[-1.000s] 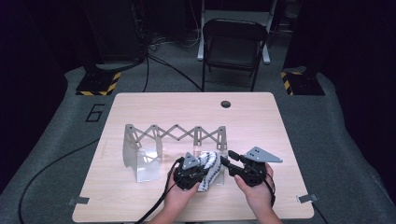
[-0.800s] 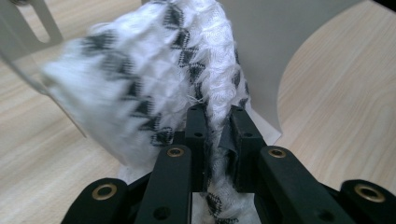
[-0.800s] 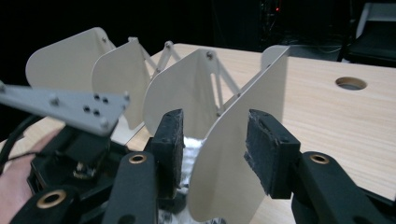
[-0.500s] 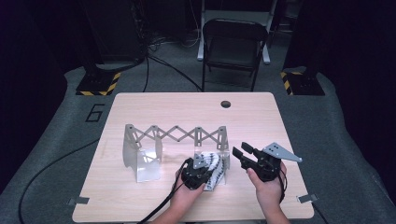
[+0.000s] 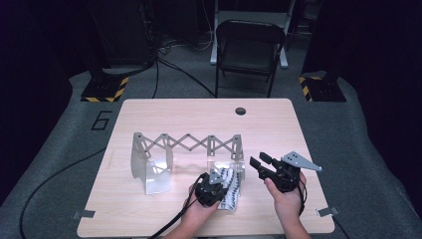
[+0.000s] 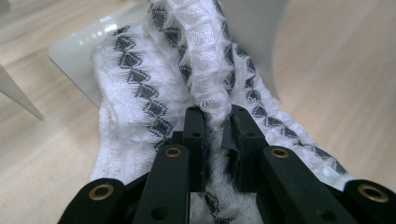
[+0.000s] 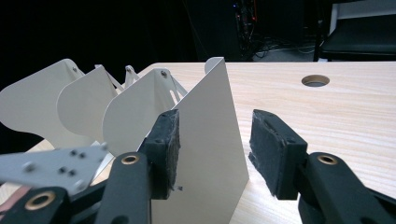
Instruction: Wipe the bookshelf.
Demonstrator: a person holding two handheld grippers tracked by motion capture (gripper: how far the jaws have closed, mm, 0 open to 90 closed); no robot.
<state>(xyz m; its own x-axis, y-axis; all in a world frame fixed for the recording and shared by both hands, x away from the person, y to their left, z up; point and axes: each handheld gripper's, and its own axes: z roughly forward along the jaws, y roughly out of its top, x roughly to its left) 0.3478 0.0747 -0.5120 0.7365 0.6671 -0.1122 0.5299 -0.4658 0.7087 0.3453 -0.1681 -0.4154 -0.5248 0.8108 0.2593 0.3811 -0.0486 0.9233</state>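
Two grippers work at the near edge of the surface (image 5: pixel 164 112). Left gripper (image 6: pixel 215 126) is clamped on a bunched fold of the white cloth (image 6: pixel 140 88) with dark triangle pattern; this cloth lies on the surface at the foot of the rack's right end. Right gripper (image 7: pixel 212 149) is released, its jaws have just been opening, and nothing is pressed by its pads. It hovers just beside the rack's end panel (image 7: pixel 210 154). Farther back stands the folding rack (image 5: pixel 186 144), and beyond the surface a black chair (image 5: pixel 249 47).
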